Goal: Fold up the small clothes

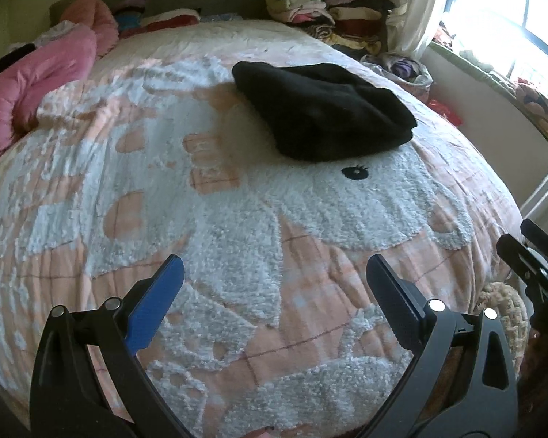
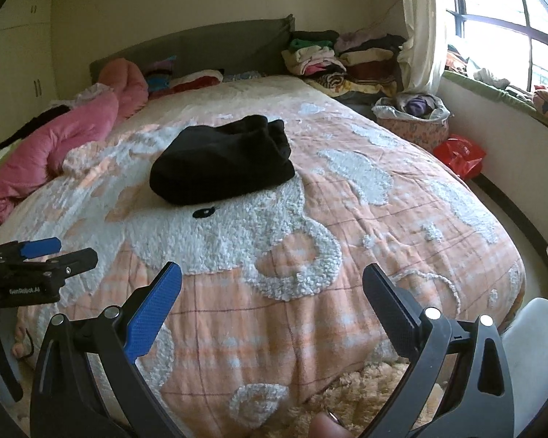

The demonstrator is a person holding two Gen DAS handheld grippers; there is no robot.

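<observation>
- Both grippers stand wide apart at the jaws and hold nothing: the left gripper (image 1: 274,284) hovers over the near part of the bed (image 1: 310,328), and the right gripper (image 2: 272,292) over the bed's near edge.
- One black garment (image 1: 325,113) lies on the bedspread well ahead of both grippers, in a compact, thick bundle with a rolled far edge.
- Seen from the right wrist, the garment (image 2: 223,160) sits ahead and a little left of that gripper; seen from the left wrist, ahead and a little right. It lies between the two lines of reach, well apart from either.
- Step in hand, as I judge it: this fits either a garment bunched and waiting to be spread, or one already folded up and let go. The pictures do not settle which.
- Stacks of folded clothes (image 2: 321,58) sit at the far right corner by the headboard; a pink quilt (image 2: 54,138) lies along the left side.
- Any move on the garment would call for a long reach forward by both grippers.
</observation>
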